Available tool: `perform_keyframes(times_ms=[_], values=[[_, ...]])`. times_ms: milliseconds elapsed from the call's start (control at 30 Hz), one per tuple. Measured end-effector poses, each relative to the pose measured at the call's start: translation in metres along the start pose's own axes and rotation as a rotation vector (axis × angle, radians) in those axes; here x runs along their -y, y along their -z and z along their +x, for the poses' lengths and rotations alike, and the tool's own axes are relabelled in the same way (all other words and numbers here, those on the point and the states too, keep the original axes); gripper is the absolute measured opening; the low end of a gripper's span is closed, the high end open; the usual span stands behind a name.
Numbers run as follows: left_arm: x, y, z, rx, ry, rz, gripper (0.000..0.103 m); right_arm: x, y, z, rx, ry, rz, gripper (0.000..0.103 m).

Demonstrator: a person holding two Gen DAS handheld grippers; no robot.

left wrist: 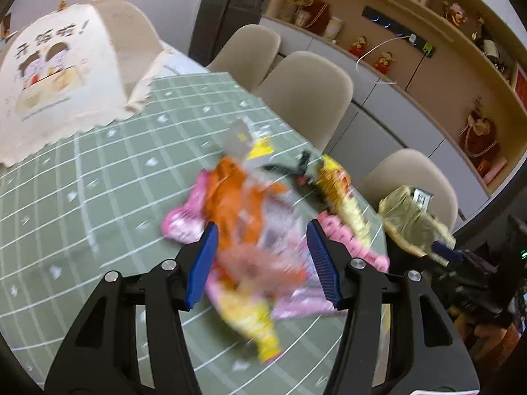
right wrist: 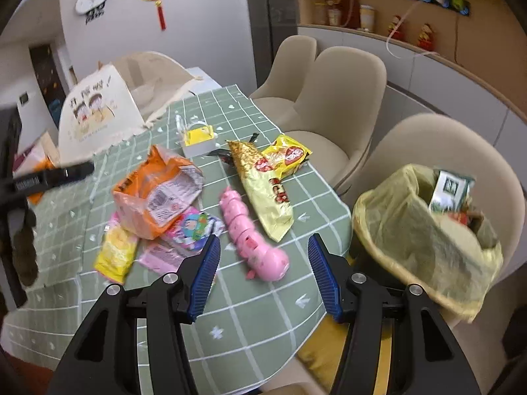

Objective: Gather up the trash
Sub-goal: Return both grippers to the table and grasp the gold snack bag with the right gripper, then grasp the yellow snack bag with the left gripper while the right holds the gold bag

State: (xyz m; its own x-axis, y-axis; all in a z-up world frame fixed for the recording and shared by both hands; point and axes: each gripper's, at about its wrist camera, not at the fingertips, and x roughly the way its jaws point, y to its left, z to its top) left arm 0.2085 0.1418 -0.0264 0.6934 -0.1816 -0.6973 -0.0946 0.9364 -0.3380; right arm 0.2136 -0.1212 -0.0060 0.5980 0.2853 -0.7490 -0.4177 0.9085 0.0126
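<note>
A green checked tabletop (right wrist: 250, 316) carries scattered wrappers: an orange packet (right wrist: 154, 191), a gold snack bag (right wrist: 266, 194) and a pink pig-shaped wrapper (right wrist: 253, 240). At three o'clock stands a yellow-lined trash bin (right wrist: 425, 240). The left gripper (left wrist: 263, 260) and right gripper (right wrist: 263, 273) hover with jaws released, grasping nothing.
</note>
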Motion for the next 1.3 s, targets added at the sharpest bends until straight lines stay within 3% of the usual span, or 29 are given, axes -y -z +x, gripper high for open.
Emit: perform_keyframes(times_ms=[133, 400, 567, 600, 633, 733, 967, 1133, 1300], values=[[0.006, -0.011, 0.011, -0.001, 0.020, -0.042, 0.053, 0.005, -0.024, 0.024, -0.001, -0.064, -0.040, 0.053], [-0.015, -0.004, 0.019, -0.058, -0.073, -0.052, 0.053, -0.002, -0.066, 0.094, -0.050, -0.167, -0.145, 0.053], [-0.036, 0.005, 0.022, -0.095, -0.126, -0.091, 0.053, -0.018, -0.077, 0.145, -0.114, -0.115, -0.206, 0.053], [-0.038, 0.006, 0.021, -0.095, -0.130, -0.099, 0.053, -0.019, -0.076, 0.151, -0.141, -0.114, -0.205, 0.048], [-0.041, 0.006, 0.021, -0.094, -0.130, -0.101, 0.053, -0.020, -0.074, 0.156, -0.161, -0.121, -0.198, 0.035], [-0.042, 0.003, 0.020, -0.080, -0.125, -0.096, 0.053, -0.015, -0.074, 0.144, -0.150, -0.161, -0.150, 0.026], [-0.017, -0.008, 0.042, -0.087, -0.062, -0.038, 0.053, 0.009, -0.074, 0.069, -0.038, -0.241, -0.003, 0.024], [0.022, -0.025, 0.066, -0.089, 0.027, 0.037, 0.053, 0.037, -0.061, 0.036, 0.003, -0.128, 0.067, 0.024], [0.079, -0.044, 0.115, -0.110, 0.101, 0.213, 0.053, 0.070, -0.036, 0.021, 0.009, -0.057, 0.174, 0.024]])
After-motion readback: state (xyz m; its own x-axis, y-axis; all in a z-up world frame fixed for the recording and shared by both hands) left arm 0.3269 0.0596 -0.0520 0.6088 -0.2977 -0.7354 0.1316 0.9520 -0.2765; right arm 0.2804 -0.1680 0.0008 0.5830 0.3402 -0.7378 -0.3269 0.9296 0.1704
